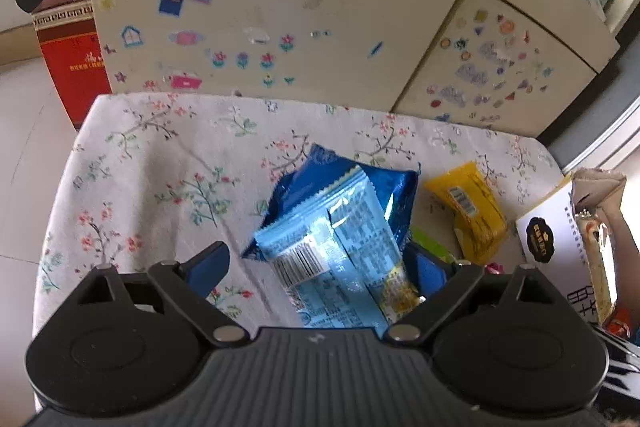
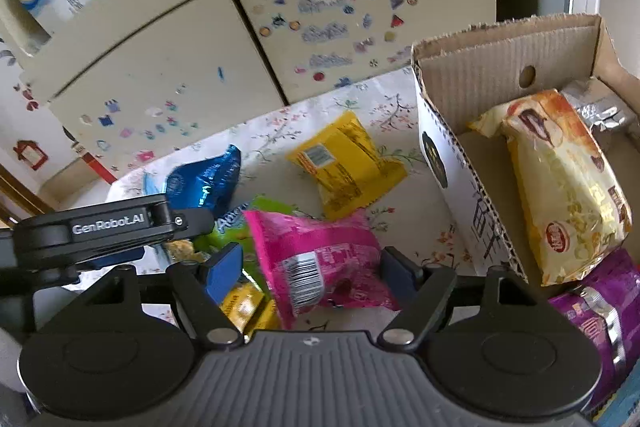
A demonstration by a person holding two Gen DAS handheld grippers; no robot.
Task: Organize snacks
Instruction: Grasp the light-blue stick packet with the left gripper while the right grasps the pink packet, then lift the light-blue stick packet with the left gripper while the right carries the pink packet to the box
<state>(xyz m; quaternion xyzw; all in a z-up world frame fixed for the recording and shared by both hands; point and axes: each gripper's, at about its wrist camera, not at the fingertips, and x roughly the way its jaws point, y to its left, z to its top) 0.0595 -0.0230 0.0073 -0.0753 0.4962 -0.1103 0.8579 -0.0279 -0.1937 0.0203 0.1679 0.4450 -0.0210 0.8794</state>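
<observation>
Now the right gripper (image 2: 308, 273) is closing half-open, still ungripping jaws around the light, crinkly, slippery pink packet (image 2: 320, 263) lying just beside the cardboard box (image 2: 448, 163), best pinched across its puffy middle.

The left gripper (image 1: 320, 265) points steeply down, its jaws wide apart, blue pads (image 1: 208, 267) at 9 and 3 o'clock. The right gripper (image 2: 308, 273) also tilts down, its jaws closing but pressing nothing.
</observation>
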